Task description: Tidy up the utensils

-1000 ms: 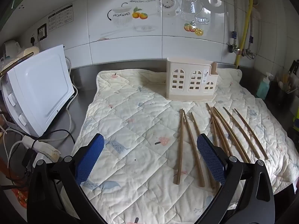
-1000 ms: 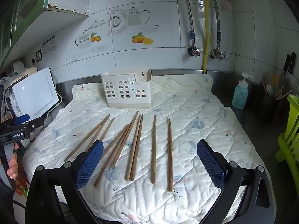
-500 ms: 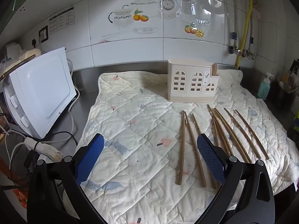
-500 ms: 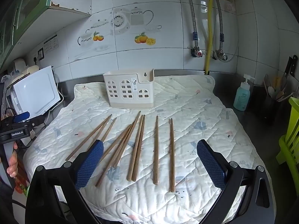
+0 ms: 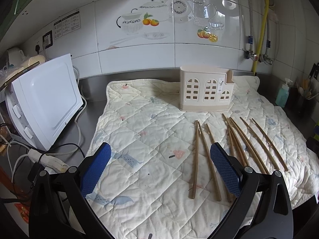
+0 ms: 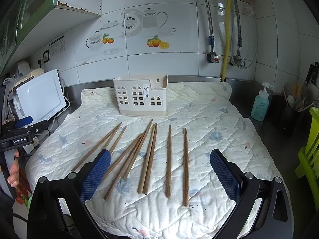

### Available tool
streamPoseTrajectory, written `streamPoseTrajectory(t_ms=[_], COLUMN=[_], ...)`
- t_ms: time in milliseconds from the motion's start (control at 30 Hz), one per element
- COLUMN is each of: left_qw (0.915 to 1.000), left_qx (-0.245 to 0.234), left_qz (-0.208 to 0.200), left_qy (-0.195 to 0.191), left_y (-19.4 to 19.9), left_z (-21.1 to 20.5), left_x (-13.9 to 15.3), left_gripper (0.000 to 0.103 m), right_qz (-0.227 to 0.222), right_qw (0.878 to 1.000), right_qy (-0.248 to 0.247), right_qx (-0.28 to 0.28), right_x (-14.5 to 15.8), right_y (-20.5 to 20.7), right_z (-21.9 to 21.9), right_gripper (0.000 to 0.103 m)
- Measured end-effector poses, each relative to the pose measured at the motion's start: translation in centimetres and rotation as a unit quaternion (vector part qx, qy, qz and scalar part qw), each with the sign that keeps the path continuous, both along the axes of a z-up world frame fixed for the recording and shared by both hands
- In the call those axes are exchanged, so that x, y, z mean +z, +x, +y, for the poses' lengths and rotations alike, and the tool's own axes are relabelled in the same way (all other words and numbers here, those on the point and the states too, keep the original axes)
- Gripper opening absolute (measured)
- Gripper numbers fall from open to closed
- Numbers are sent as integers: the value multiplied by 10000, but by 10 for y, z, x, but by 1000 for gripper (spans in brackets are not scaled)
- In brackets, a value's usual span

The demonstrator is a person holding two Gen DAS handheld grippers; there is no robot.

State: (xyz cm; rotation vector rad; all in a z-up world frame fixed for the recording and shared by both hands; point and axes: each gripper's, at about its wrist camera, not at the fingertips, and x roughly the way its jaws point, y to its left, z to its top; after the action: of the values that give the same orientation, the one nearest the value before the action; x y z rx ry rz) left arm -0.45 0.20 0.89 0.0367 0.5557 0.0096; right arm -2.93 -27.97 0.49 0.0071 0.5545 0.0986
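light: soft, even | glare: wall tiles (image 5: 229, 4) | edges: fisheye-bent, dark corners | focus: sharp

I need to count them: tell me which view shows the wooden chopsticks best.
The right wrist view: the long brown wooden chopsticks lie spread centrally on the quilted mat, nearly all in full. The left wrist view shows them off to the right, several overlapping and partly hidden behind a blue finger.

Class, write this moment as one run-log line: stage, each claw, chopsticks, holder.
stage: pre-grasp | left claw: open, empty | right claw: open, empty | chopsticks: loose on quilt | holder: upright, no chopsticks seen inside
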Motion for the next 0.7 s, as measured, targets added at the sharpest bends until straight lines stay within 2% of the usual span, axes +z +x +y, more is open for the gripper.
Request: streamPoseTrajectory(t_ms=[700], left_qw=[10000], left_qx=[-18], left_qz=[-25], left_qy=[-18], left_y=[0], left_z=[0], left_x=[-3], left_gripper=[98], right_qz=[1], right_qw=[10000], right_qy=[15], right_qx=[40], right_x=[-4], right_y=[1], right_z=[2], right_gripper=[97])
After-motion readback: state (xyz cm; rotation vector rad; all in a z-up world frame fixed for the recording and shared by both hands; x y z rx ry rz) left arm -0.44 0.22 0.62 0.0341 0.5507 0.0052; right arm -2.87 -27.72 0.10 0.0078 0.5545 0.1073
